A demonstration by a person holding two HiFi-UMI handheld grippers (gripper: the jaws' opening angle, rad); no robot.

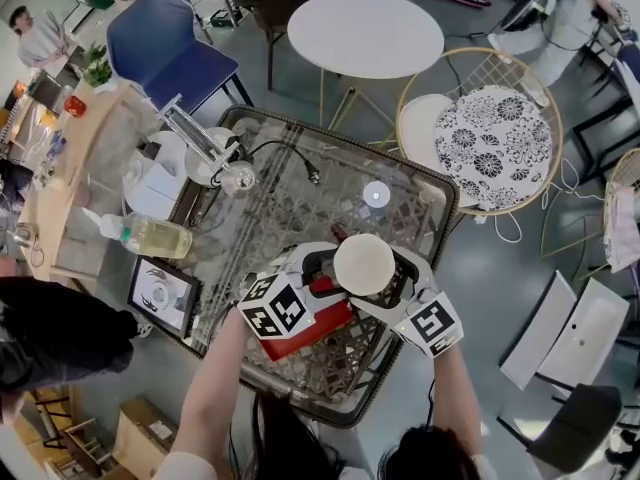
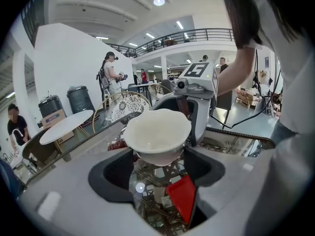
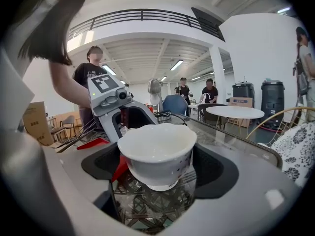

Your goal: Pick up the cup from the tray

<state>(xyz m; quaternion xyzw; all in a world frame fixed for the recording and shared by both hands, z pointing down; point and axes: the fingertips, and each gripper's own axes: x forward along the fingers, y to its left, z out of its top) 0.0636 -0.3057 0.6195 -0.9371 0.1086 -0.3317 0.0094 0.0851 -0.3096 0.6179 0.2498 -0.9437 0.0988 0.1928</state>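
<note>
A white cup (image 1: 363,265) with a scalloped rim hangs above the glass table, between my two grippers, which face each other. My right gripper (image 3: 156,167) is shut on the cup (image 3: 157,151), its dark pads against both sides of the bowl. The jaws of my left gripper (image 2: 157,170) stand apart. The cup (image 2: 157,134) sits at their tips, and I see no firm contact. A red tray (image 1: 312,330) lies under the left gripper. Part of the tray (image 2: 183,195) shows through the left jaws' gap.
The glass-topped wicker table (image 1: 270,208) carries a plastic bottle (image 1: 150,235), a lamp with a cable (image 1: 215,158) and a small round disc (image 1: 376,195). Beyond stand a round white table (image 1: 365,33), a blue chair (image 1: 170,53) and a patterned-cushion chair (image 1: 490,133).
</note>
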